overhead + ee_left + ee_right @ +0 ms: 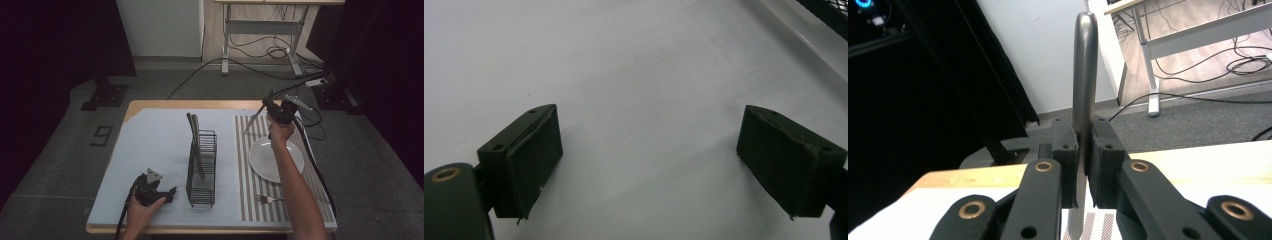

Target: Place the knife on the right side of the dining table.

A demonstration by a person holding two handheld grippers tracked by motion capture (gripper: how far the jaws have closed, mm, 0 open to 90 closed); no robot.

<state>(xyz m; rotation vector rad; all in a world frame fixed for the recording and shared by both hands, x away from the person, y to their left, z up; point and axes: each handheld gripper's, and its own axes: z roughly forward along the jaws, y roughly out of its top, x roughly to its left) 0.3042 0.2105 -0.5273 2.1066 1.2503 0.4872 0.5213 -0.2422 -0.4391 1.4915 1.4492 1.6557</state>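
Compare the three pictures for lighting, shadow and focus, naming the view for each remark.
High view: dim overall, the floor nearly black, the white plate brightest. Left gripper view: evenly lit, soft shadows beside the open left gripper, whose pads look slightly soft. Right gripper view: sharp on the right gripper clamping the knife, with a dark left background.

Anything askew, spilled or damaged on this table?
Nothing stands out. The right claw grips a knife; the rack stands upright with cutlery, and the plate and fork lie tidily on the striped mat.
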